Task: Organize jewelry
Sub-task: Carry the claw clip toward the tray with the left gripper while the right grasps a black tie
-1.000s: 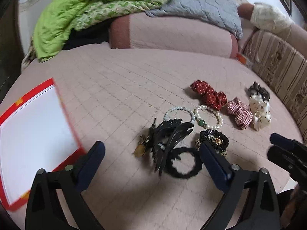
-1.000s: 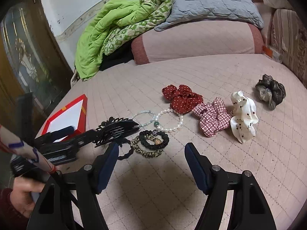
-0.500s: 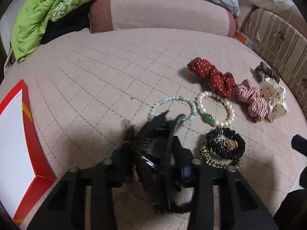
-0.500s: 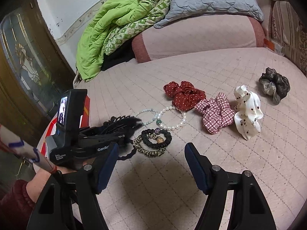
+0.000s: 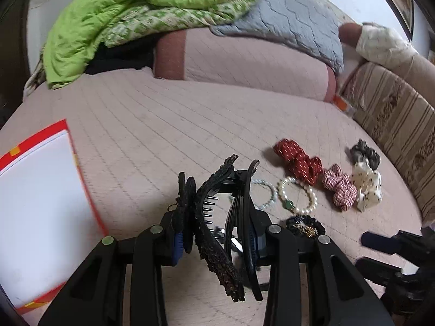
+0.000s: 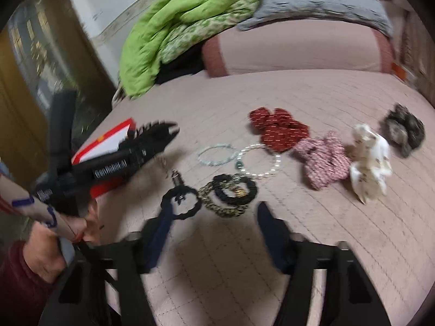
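Note:
My left gripper (image 5: 216, 241) is shut on a black toothed hair claw clip (image 5: 217, 195) and holds it above the pink quilted bed; the right wrist view shows it too, the clip (image 6: 155, 135) in the air left of the jewelry. My right gripper (image 6: 214, 217) hovers low with its jaws closing and nothing between them, its tips just short of a black ruffled hair tie (image 6: 195, 206) and a leopard-print and a black hair tie (image 6: 233, 190). Beyond lie a pale bead bracelet (image 6: 206, 161) and a pearl bracelet (image 6: 274, 163).
A row of scrunchies lies to the right: red (image 6: 277, 130), plaid (image 6: 323, 160), cream spotted (image 6: 369, 165) and dark (image 6: 405, 127). A red-rimmed white tray (image 5: 81, 168) sits at the left. A green blanket (image 5: 122, 16), grey pillow and bolster lie at the back, a striped cushion on the right.
My left gripper closed on the hair claw clip and lifted it off the bed toward the left. My right gripper's jaws narrowed and came closer to the hair ties.

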`<move>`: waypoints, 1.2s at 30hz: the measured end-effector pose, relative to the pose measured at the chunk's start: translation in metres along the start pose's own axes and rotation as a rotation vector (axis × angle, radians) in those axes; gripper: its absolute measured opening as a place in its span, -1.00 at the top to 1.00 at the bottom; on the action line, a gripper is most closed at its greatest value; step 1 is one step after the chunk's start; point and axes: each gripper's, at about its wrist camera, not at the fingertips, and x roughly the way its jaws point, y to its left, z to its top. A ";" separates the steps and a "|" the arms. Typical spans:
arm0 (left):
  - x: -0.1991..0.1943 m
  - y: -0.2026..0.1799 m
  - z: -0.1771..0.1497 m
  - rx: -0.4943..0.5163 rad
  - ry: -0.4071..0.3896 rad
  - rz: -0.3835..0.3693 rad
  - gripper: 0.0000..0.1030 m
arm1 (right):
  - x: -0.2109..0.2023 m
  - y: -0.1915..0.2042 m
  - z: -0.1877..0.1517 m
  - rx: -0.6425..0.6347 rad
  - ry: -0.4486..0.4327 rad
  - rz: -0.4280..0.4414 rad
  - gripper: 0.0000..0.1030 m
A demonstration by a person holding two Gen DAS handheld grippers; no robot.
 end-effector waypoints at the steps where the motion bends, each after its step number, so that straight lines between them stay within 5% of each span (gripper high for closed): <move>1: -0.003 0.004 0.000 -0.004 -0.005 0.005 0.32 | 0.005 0.003 0.002 -0.021 0.015 0.000 0.09; 9: -0.022 0.033 0.000 -0.010 -0.037 0.055 0.32 | 0.056 0.025 0.013 -0.066 0.167 0.148 0.45; 13: -0.026 0.039 0.001 -0.017 -0.046 0.054 0.32 | 0.076 0.024 0.014 -0.061 0.202 0.054 0.45; 21: -0.029 0.042 0.002 -0.025 -0.055 0.047 0.32 | 0.097 0.016 0.015 -0.009 0.254 0.041 0.45; 24: -0.030 0.043 0.001 -0.025 -0.056 0.053 0.32 | 0.101 0.023 0.015 -0.052 0.253 0.011 0.52; 27: -0.031 0.046 0.000 -0.038 -0.055 0.061 0.32 | 0.100 0.029 0.013 -0.111 0.238 -0.035 0.85; 36: -0.038 0.055 -0.002 -0.049 -0.063 0.082 0.32 | 0.058 0.024 0.019 -0.069 0.072 0.067 0.85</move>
